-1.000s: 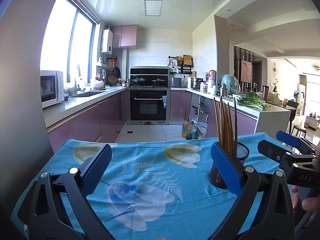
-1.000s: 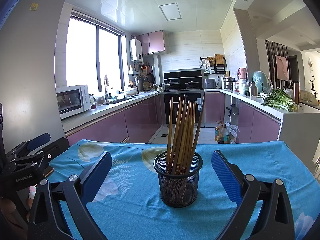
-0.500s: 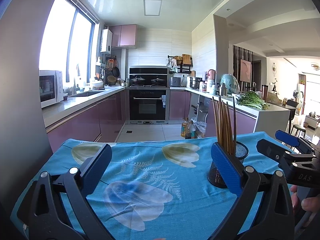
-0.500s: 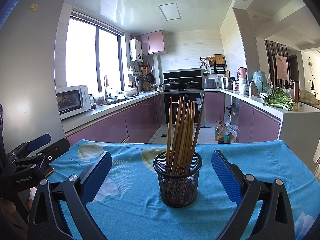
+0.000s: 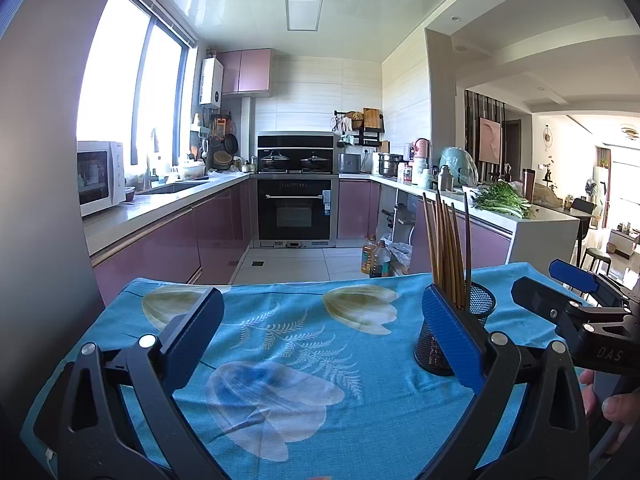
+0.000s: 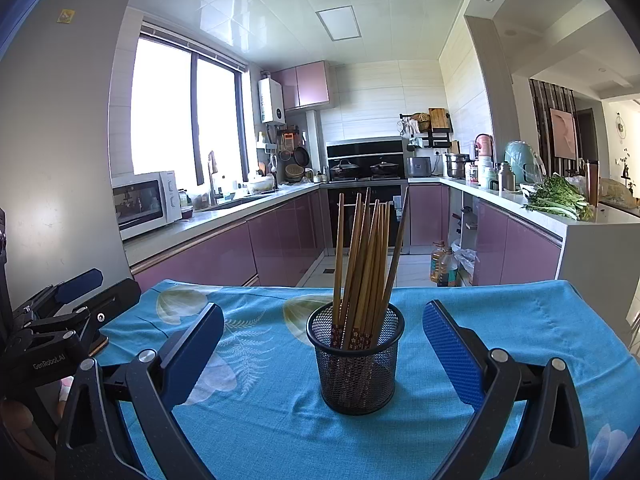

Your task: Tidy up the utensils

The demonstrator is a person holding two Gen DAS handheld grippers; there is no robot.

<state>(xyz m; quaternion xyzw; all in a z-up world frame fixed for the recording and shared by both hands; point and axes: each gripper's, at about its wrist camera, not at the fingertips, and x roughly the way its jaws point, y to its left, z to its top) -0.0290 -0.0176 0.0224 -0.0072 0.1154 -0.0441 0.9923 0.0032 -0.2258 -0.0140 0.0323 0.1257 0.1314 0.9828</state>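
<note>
Chopsticks upright in mesh holder on blue cloth, centred before right gripper. Both grippers spread, empty; left gripper aside. Likely finished, or a straight-in reach next.

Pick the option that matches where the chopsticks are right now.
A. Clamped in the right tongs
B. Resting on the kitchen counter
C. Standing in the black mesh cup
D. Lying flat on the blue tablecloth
C: the chopsticks stand bundled inside the black mesh cup on the tablecloth, while the right tongs are open around the cup, touching nothing.
</note>
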